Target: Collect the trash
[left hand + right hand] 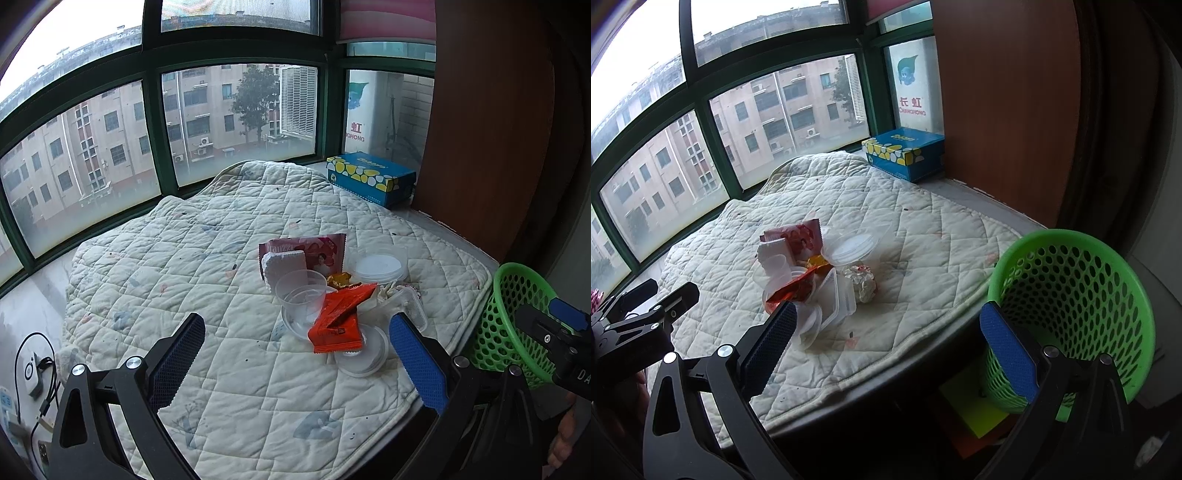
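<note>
Left gripper [297, 343] jaws wide, right gripper [888, 341] jaws wide; trash pile [332, 295] on quilt [184, 266]

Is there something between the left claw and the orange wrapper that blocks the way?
Nothing visible blocks it. The left claw is open above the bare quilt, and the orange wrapper lies just ahead, on top of the clear cups, uncovered on the near side.
</note>
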Demonstrator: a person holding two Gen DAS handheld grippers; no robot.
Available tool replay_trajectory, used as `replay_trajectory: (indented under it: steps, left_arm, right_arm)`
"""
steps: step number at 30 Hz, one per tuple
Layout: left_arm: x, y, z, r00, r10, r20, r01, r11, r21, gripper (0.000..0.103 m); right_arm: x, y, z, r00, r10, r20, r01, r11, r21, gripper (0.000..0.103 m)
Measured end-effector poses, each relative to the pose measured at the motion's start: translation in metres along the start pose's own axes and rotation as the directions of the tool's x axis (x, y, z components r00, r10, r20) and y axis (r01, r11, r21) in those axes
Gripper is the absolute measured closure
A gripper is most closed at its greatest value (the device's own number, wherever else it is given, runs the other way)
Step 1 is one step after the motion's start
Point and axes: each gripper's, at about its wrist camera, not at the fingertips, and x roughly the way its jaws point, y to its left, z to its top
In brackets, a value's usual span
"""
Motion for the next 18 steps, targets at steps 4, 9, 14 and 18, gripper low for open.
replay_trajectory:
  steps: [4, 9, 14, 18]
  left_arm:
    - [0.002, 0.002, 0.001, 1.0, 0.002, -0.007, -0.002, 1.0, -0.002, 0.006]
    - [0.004, 0.004, 0.005, 1.0, 0.008, -0.006, -0.008, 1.0, -0.003, 0.006]
    - [0.007, 0.01, 0.008, 1.0, 0.015, -0.009, -0.015, 1.0, -0.013, 0.006]
    - [0.01, 0.017, 0.011, 1.0, 0.03, -0.009, -0.03, 0.999, -0.017, 0.006]
  right_arm:
    - [0.001, 0.001, 0.0, 1.0, 0.002, -0.004, -0.002, 1.0, -0.001, 0.005]
    - [0.006, 0.005, 0.003, 1.0, 0.004, -0.006, -0.004, 1.0, -0.01, 0.005]
    - [0.012, 0.007, 0.006, 1.0, 0.012, -0.007, -0.012, 1.0, -0.021, 0.005]
    - [0.019, 0.009, 0.01, 1.0, 0.024, -0.014, -0.025, 0.999, -0.027, 0.005]
